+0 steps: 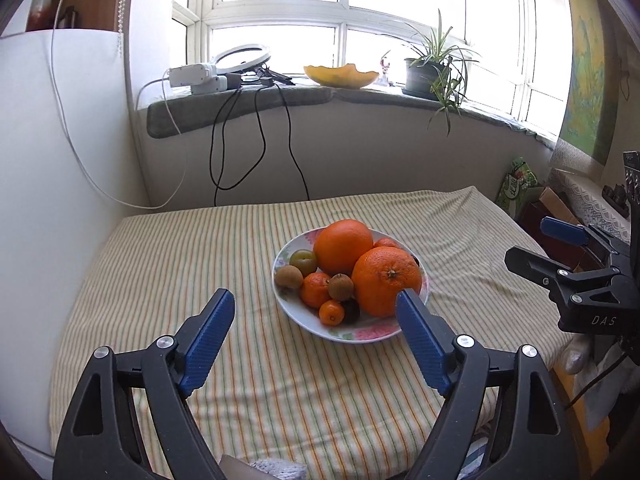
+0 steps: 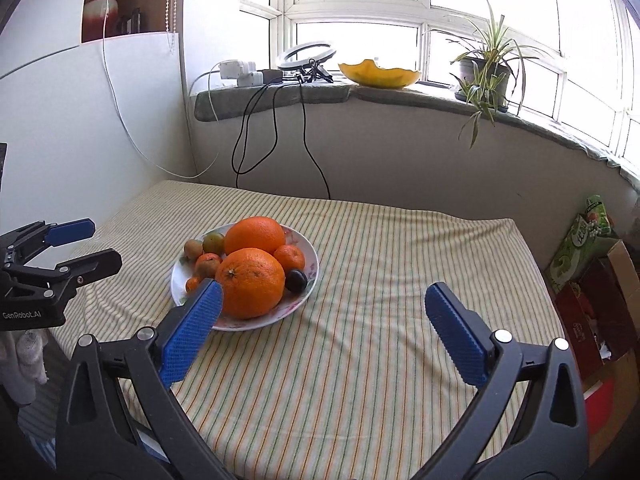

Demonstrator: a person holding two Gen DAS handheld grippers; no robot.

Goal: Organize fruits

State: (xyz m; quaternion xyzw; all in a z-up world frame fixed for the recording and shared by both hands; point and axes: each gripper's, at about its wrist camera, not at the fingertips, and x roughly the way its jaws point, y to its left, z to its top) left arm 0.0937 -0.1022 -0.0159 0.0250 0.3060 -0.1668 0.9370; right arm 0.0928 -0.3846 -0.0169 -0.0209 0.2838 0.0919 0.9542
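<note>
Blue-padded, both my tongs, left tongs and right tongs, stand spread and empty. Beyond them, on the striped surface, the plate holds firm, heavy oranges; I'd grip across their middle. Small fruits may roll.

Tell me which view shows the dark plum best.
The right wrist view: the dark plum sits exposed at the plate's right edge. In the left wrist view only a sliver shows, tucked under the oranges.
</note>
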